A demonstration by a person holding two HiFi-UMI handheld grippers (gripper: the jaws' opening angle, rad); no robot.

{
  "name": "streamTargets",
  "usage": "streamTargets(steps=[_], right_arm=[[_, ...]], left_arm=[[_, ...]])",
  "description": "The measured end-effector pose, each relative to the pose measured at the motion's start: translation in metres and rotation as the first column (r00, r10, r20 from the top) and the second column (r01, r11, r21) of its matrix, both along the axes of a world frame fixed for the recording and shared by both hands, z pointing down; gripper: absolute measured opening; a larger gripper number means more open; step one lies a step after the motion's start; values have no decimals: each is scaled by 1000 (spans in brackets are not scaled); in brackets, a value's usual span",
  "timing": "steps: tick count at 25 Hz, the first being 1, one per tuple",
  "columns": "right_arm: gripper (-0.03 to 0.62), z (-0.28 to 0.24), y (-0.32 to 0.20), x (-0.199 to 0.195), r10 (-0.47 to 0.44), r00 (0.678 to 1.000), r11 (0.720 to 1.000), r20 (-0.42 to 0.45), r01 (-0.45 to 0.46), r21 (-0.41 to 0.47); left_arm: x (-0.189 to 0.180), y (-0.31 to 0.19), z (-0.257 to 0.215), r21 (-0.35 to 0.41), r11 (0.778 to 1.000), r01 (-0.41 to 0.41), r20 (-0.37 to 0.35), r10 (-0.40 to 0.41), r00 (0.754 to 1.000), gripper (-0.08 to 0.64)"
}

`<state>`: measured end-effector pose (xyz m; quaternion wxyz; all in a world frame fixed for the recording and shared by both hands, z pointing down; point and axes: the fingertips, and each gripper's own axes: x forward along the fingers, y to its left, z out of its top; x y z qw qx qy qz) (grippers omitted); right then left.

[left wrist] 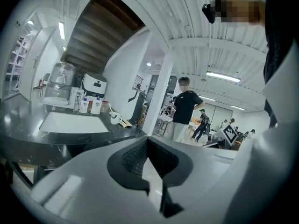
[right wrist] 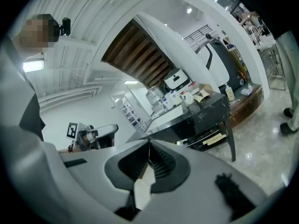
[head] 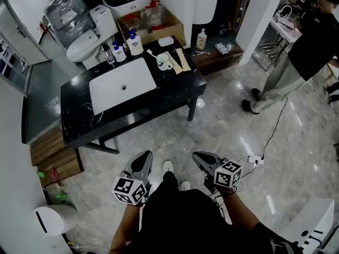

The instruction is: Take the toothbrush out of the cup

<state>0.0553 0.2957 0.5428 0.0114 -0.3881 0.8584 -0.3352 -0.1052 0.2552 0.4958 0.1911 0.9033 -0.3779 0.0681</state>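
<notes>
White toothbrush [head: 151,53] leaned from a white cup [head: 163,62], well ahead of left gripper [head: 145,156] and right gripper [head: 198,157], both closed empty.

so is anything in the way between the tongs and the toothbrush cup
Nothing visible. Only bare floor lies between the left tongs, the right tongs and the black counter. The cup with the toothbrush stands at the counter's far side, right of the sink, bare counter top before it.

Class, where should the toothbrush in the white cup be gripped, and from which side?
Grip the toothbrush by the end that leans out past the rim of the cup, toward the bottles. Come from above, probably: the rest is sunk in the cup.
</notes>
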Motion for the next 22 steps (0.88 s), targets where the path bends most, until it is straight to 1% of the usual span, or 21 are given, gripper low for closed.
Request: streamTargets(steps=[9, 12, 19, 22], right_arm=[[15, -1, -61, -25, -12, 1000, 1000, -24, 12, -14], [15, -1, -80, -33, -6, 999, 1000, -41, 5, -23], [15, -9, -108, -38, 56, 997, 998, -52, -57, -12], [15, -9, -112, -36, 76, 996, 997, -53, -77, -14]], left_arm=[[-25, -66, 6, -8, 1000, 0, -25, 0, 1000, 9], [-31, -87, 7, -10, 1000, -17, -39, 16, 999, 9], [-33, -123, 8, -6, 997, -76, -67, 75, 995, 9], [-31, -134, 9, -8, 996, -86, -76, 85, 993, 9]])
